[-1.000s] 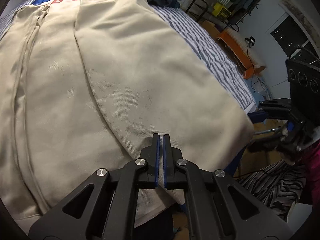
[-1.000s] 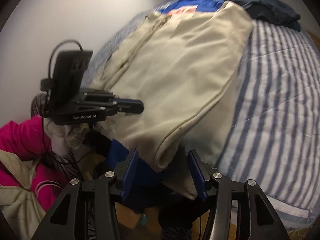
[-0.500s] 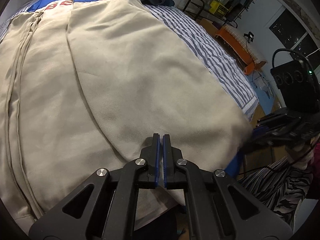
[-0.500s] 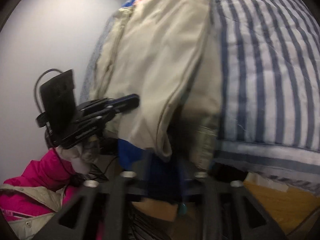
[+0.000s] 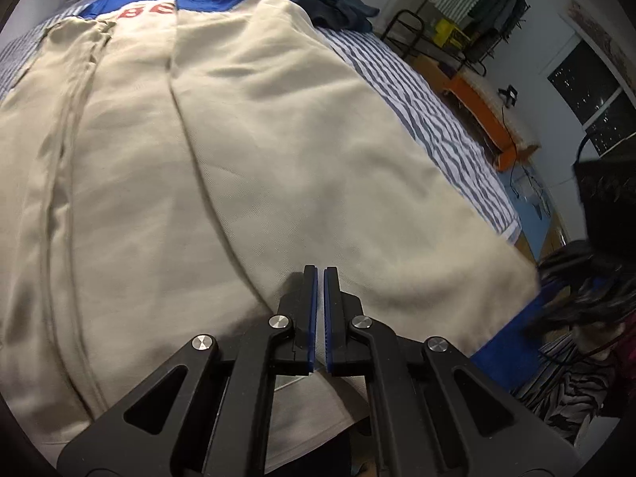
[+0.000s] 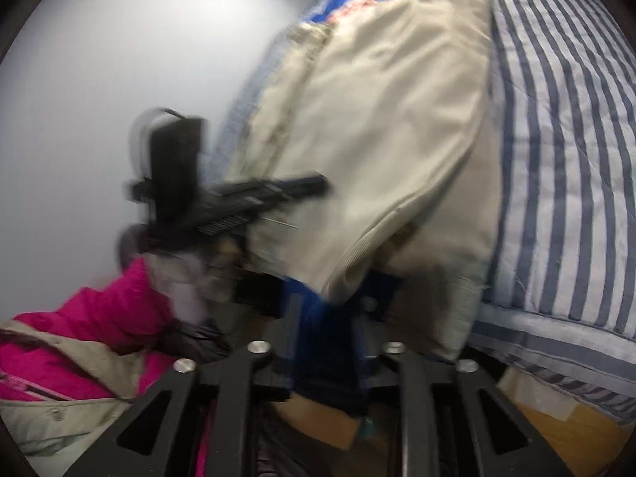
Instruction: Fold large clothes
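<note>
A large cream jacket (image 5: 246, 151) with a blue collar and red letters lies spread on the striped bed (image 5: 429, 119). My left gripper (image 5: 320, 274) is shut, with its tips over the jacket's near hem; no cloth shows between the pads. In the right wrist view the jacket (image 6: 381, 127) hangs over the bed's end, with a blue lining at its lower corner (image 6: 318, 318). My right gripper (image 6: 326, 318) is blurred and has closed on that blue corner. The left gripper (image 6: 246, 194) shows there too, at the jacket's left edge.
Dark clothes (image 5: 318, 4) lie at the bed's far end. A pink and beige coat (image 6: 71, 342) lies on the floor at the left. An orange bench (image 5: 485, 119), a black rack (image 5: 433, 35) and a striped cloth (image 5: 564, 381) stand to the right of the bed.
My right gripper has moved in on the jacket's lower corner and its fingers have closed from wide open onto the blue lining. My left gripper has stayed shut and shifted slightly.
</note>
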`<state>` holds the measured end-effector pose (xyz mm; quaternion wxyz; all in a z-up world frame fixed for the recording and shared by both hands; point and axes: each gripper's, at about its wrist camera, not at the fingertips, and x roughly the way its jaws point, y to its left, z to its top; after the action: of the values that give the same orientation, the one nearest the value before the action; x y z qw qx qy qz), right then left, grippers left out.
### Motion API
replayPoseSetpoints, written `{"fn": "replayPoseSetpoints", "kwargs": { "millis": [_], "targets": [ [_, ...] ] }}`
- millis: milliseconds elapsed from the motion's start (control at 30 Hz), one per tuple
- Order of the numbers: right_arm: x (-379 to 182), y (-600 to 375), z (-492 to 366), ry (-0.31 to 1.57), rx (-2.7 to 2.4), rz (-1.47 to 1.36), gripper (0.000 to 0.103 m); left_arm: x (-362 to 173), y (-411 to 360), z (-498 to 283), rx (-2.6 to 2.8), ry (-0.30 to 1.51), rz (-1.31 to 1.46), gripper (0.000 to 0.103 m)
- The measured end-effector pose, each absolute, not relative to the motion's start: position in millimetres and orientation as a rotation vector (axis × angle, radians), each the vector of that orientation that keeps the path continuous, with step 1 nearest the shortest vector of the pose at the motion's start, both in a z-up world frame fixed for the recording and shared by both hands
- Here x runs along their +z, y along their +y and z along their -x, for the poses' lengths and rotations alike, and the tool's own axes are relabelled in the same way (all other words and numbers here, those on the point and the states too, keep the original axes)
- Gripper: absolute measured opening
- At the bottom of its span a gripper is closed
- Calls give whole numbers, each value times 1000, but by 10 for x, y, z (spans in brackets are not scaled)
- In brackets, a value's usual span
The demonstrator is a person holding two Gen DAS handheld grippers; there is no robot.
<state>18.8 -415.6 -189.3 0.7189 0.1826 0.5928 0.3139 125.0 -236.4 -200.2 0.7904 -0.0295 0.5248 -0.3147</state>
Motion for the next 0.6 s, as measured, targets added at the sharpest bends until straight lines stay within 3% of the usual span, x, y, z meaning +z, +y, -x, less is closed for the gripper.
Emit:
{"fn": "replayPoseSetpoints", "kwargs": {
  "millis": [267,333,367,400,467,500,567,600],
  "targets": [
    [-2061,-4430,-152,1420,499,-393,6,-1927,-2449,-1129,-717,1118,59,0],
    [-1916,-4420,-117,1351,597,-455,14,-1919,-2533,-1101,-733,1115,19,0],
    [-1847,-4403,-127,1318,615,-463,36,-1911,-2520,-1103,-729,1112,13,0],
    [-1764,-4395,-126,1274,609,-448,46,-1914,-2499,-1112,-729,1115,22,0],
    [-1701,-4315,-128,1243,576,-379,43,-1921,-2447,-1137,-717,1128,42,1],
    [-1748,-4278,-158,1271,563,-349,28,-1922,-2406,-1158,-707,1131,55,1],
    [-1913,-4221,-217,1352,562,-363,7,-1914,-2332,-1194,-687,1129,70,1],
    [-1965,-4195,-236,1368,569,-394,5,-1910,-2315,-1196,-680,1126,73,1]
  ]
}}
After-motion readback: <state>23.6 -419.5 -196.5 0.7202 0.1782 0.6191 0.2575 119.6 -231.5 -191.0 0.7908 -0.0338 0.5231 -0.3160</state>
